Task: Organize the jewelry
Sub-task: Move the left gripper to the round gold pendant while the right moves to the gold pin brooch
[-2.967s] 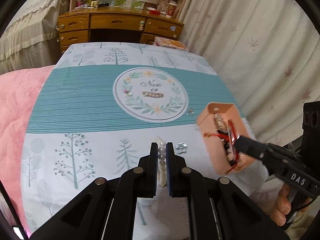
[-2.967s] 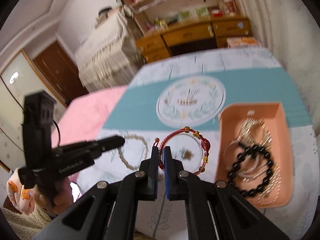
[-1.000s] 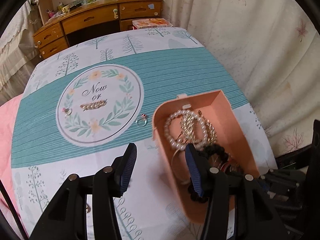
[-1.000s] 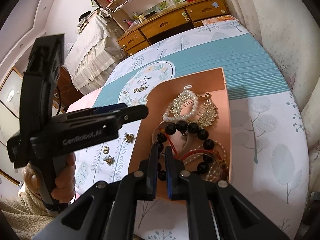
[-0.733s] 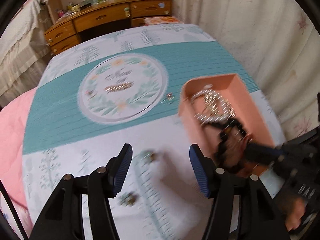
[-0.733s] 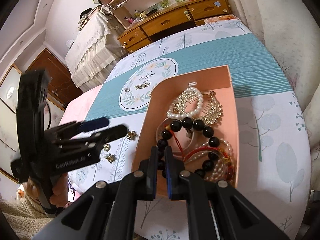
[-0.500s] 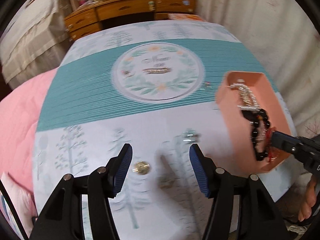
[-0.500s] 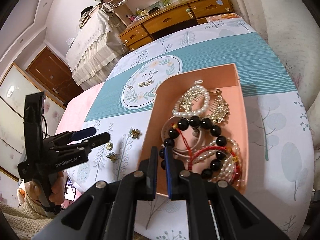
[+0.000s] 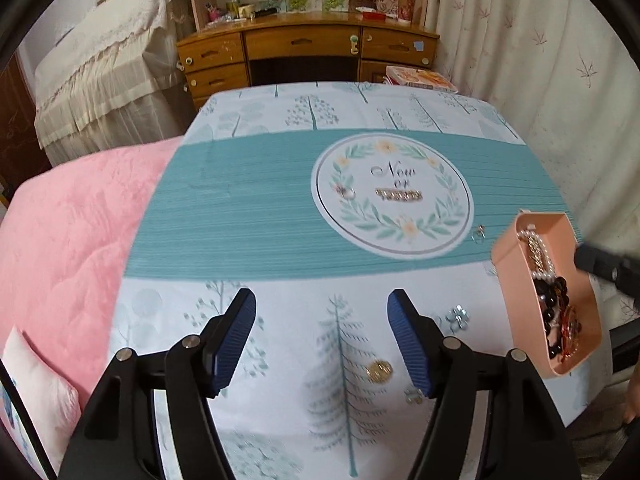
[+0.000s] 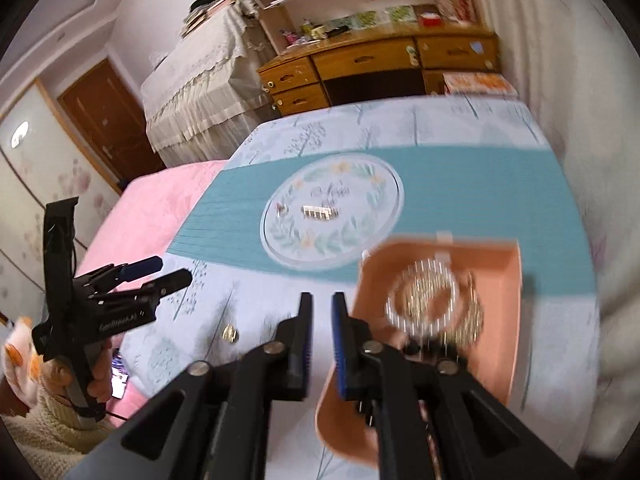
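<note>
With jaws spread wide, left gripper point(image 9: 322, 336) above tablecloth point(image 9: 256, 208), holding nothing.
Right gripper point(image 10: 321, 328) parted narrowly, empty; peach tray point(image 9: 510, 280) of bracelets at right edge; gold earring point(image 9: 379, 371) loose nearby.

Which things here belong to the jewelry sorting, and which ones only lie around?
Belong to the job:
pink tray with bracelets
gold round piece
silver flower piece
gold bar clip
small ring

Just lying about:
pink blanket
wooden desk
book
</note>
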Demonstrator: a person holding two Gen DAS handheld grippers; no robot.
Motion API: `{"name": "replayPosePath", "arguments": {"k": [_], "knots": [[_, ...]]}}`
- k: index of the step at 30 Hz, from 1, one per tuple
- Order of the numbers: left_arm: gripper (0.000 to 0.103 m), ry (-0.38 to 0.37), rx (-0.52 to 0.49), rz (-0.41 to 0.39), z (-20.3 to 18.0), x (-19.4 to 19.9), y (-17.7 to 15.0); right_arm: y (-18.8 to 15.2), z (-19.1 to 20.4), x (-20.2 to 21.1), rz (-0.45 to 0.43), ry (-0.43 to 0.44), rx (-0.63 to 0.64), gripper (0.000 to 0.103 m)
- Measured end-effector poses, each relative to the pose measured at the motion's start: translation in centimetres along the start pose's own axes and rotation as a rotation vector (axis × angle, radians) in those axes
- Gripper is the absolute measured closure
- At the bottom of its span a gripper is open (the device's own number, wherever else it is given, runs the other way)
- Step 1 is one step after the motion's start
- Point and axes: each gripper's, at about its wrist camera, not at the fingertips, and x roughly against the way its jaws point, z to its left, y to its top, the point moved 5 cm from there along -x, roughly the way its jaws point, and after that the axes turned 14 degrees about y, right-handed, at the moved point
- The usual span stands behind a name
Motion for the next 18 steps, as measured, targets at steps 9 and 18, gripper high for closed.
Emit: {"name": "replayPosePath", "arguments": {"k": [9, 18], "knots": [[0.036, 0.017, 0.016, -0.002, 2.3, -1.8, 1.8, 6.7, -0.4, -7.9, 0.188, -0.026, 0.156, 0.068], [0.036, 0.021, 0.058, 0.084, 3.7, -5.3, 0.4, 7.6, -0.2, -15.9, 0.386, -0.074, 0.354, 0.068]]}}
